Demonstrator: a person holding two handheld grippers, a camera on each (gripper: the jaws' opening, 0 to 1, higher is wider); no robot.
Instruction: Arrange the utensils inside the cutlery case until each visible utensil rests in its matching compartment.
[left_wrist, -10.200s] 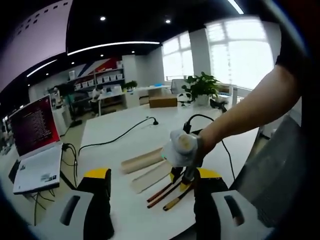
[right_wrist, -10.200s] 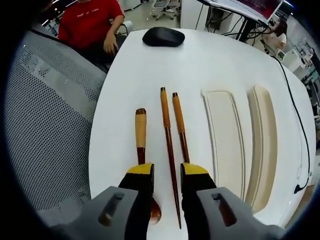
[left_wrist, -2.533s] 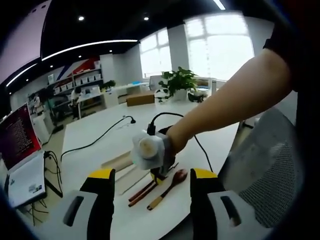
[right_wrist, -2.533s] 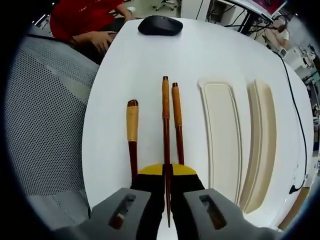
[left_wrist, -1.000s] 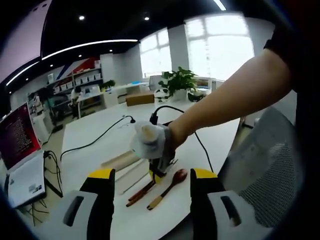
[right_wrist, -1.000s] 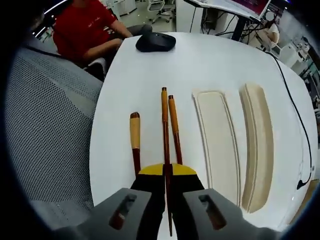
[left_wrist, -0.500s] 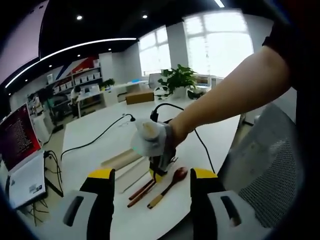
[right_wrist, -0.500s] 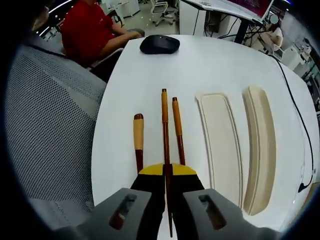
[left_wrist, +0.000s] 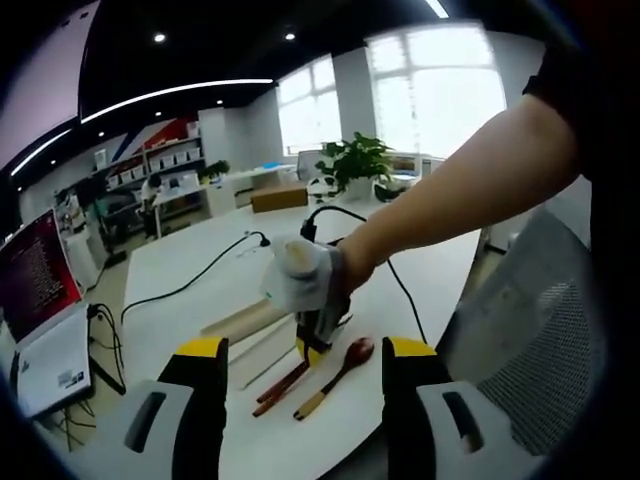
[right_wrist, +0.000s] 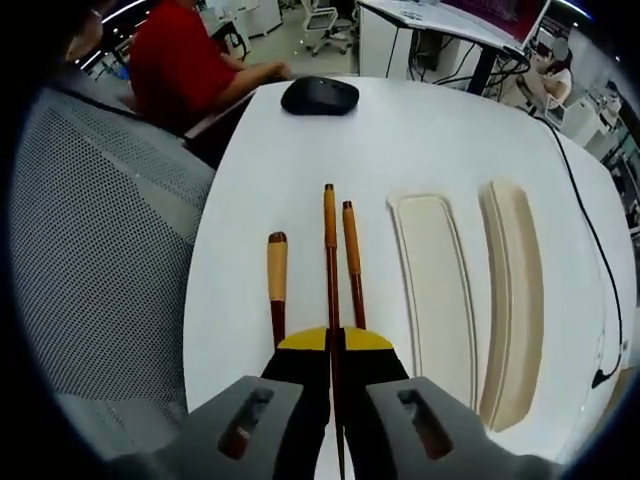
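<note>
Three utensils are still outside the case (right_wrist: 432, 290); we judge the task barely begun. Our right gripper (right_wrist: 334, 352) is clamped on one chopstick (right_wrist: 329, 250), which runs forward between the jaws; whether it is off the table (right_wrist: 420, 140) we cannot tell; the second chopstick (right_wrist: 351, 262) lies just beside it on the case side, and the spoon (right_wrist: 276, 285) lies on the other side, handle pointing away. Nothing sits in the case, which lies beside the chopsticks with its lid (right_wrist: 512, 300) next to it, both open side up.

Our left gripper (left_wrist: 300, 380) hangs back with jaws spread and nothing between them; from it we see the right gripper (left_wrist: 312, 335) over the chopsticks and the spoon (left_wrist: 340, 365) on the table.

Left to do, as we judge it: carry this chopstick into the case, then the other one, then the spoon; which compartment suits each we cannot tell from here.
</note>
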